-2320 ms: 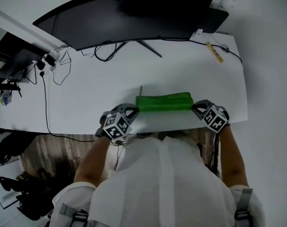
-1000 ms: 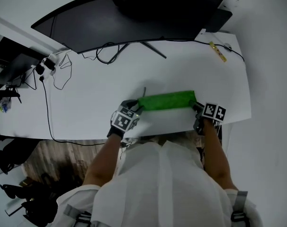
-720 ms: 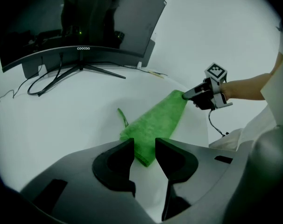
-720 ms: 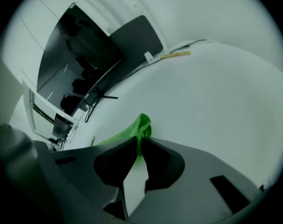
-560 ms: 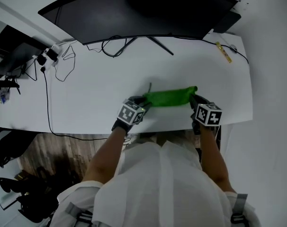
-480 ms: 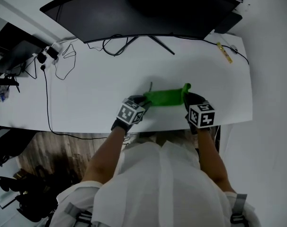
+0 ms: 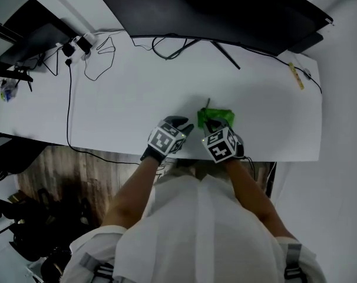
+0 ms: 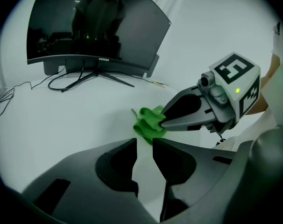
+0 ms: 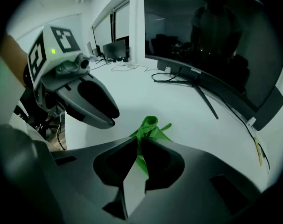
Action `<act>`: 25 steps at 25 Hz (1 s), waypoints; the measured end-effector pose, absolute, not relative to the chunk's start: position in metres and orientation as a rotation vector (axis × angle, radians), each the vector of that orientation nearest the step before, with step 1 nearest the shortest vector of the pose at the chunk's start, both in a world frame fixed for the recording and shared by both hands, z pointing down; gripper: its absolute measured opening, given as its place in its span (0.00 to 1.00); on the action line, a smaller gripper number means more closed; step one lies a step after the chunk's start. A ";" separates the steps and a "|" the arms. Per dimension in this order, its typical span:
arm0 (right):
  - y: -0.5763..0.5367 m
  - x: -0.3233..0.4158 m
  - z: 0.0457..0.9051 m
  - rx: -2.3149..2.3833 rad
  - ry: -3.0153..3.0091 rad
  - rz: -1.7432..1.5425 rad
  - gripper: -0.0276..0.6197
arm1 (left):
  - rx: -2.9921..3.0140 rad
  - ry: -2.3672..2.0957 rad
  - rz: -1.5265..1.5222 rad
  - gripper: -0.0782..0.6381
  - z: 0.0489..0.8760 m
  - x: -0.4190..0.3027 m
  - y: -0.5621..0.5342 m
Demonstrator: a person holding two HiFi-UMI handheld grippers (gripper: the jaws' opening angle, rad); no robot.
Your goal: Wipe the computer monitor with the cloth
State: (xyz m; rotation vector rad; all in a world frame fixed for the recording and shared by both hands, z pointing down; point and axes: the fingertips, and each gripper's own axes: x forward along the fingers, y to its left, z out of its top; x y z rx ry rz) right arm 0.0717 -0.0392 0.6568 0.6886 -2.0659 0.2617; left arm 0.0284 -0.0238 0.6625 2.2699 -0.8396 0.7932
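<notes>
Looking down from the head view, you have one white desk against a white wall, with wood-pattern floor at its near edge. Count: one wide curved monitor on a splayed stand along the far edge, one green cloth, loose black cables at the left end, and one small yellow strip at the far right. The cloth lies bunched on the desk near the front edge, well apart from the monitor. Both your forearms reach forward and down, with the two grippers close together. The left gripper sits just beside the cloth on its left, and the right gripper is at the cloth. In the left gripper view the jaws have just been closing and stand a narrow gap apart with only bare desk between them. The cloth is crumpled just past their tips, with the other gripper's closed tips on it. In the right gripper view the jaws have just closed and are pinched on a fold of the cloth, which pokes up beyond the tips. The left gripper hangs at upper left and the dark screen spans the background.
</notes>
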 end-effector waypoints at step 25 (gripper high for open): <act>-0.050 0.173 0.688 0.934 -1.809 0.675 0.27 | 2.235 -1.092 1.091 0.39 0.685 0.058 -0.073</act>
